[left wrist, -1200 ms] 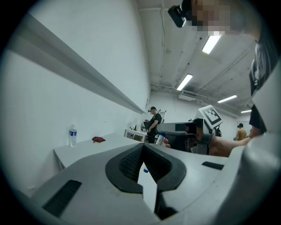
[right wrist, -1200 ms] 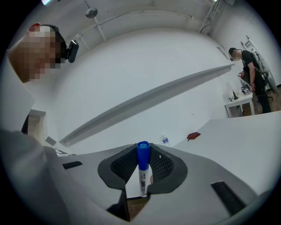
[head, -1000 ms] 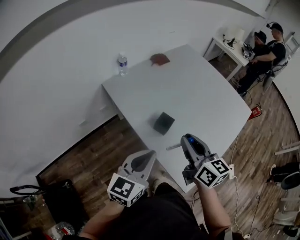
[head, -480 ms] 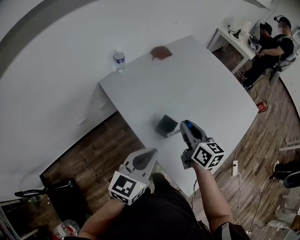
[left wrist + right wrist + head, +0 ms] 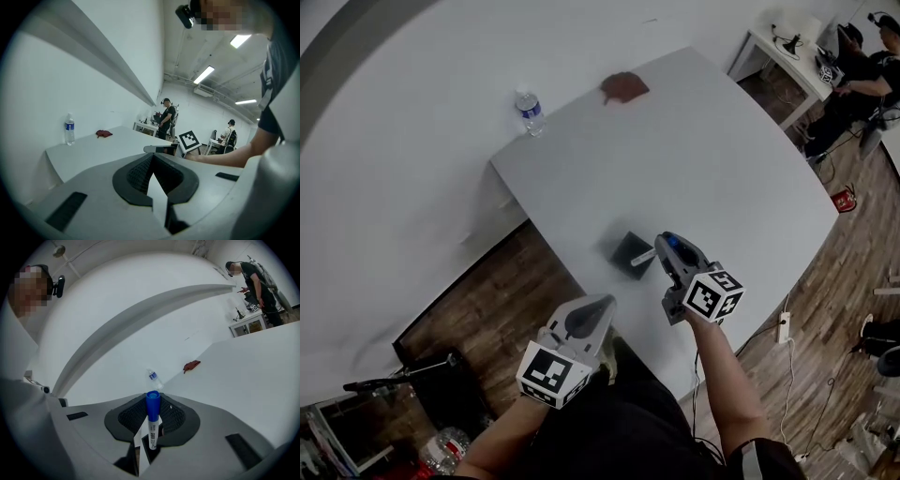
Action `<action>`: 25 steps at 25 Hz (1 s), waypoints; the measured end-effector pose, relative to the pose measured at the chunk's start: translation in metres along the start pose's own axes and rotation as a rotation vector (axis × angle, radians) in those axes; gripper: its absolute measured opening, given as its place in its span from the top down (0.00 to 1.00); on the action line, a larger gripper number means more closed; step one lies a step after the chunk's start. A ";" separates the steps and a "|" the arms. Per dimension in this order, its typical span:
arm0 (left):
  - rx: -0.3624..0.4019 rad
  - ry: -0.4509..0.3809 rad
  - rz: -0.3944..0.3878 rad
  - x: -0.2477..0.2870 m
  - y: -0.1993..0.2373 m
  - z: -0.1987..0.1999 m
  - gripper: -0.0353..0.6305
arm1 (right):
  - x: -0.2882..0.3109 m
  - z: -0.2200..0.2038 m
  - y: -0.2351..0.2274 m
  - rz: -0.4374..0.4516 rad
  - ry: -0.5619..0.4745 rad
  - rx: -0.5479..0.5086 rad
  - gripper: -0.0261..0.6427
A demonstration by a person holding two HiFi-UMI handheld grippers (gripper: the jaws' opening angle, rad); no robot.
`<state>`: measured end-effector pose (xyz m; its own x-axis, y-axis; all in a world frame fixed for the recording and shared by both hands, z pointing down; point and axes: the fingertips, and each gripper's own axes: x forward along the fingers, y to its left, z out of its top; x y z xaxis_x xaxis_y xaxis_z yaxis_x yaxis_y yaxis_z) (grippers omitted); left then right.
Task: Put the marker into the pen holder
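Marker (image 5: 152, 423) is clamped in my right gripper (image 5: 664, 249), jaws shut on its white barrel, with the blue cap standing clear above them in the right gripper view. A second ago this gripper hung back by the near edge of the table (image 5: 722, 169), and there was bare tabletop between the marker's plain end and the pen holder (image 5: 628, 251). That gap has closed in steps. In the head view the plain end now reaches the holder's right side and seems to overlap its rim, though I cannot tell from above whether it is over the opening or only just beside it. The marker also looks slanted, cap up and towards me, plain end down towards the dark square holder. I judge the carry is nearly finished and the drop is not yet made. What is left is to stand the marker more upright over the mouth, lower it in, and only then let the jaws part. If I open too soon it would likely glance off the rim and roll across the table. My left gripper (image 5: 152, 164) has kept low off the table's edge near my body, jaws closed on nothing, and it plays no part in this.
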<state>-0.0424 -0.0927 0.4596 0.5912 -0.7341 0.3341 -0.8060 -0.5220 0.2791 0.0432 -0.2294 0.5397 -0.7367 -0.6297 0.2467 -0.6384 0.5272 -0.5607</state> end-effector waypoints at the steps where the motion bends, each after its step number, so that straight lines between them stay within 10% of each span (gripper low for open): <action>1: -0.004 0.007 0.001 0.003 0.001 -0.002 0.94 | 0.003 -0.004 -0.002 0.002 0.007 -0.007 0.85; 25: -0.022 0.085 0.013 0.027 0.013 -0.030 0.94 | 0.025 -0.053 -0.011 0.048 0.059 -0.137 0.85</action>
<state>-0.0363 -0.1067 0.4996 0.5818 -0.7007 0.4131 -0.8134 -0.5022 0.2937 0.0200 -0.2208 0.5939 -0.7766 -0.5689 0.2706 -0.6234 0.6317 -0.4608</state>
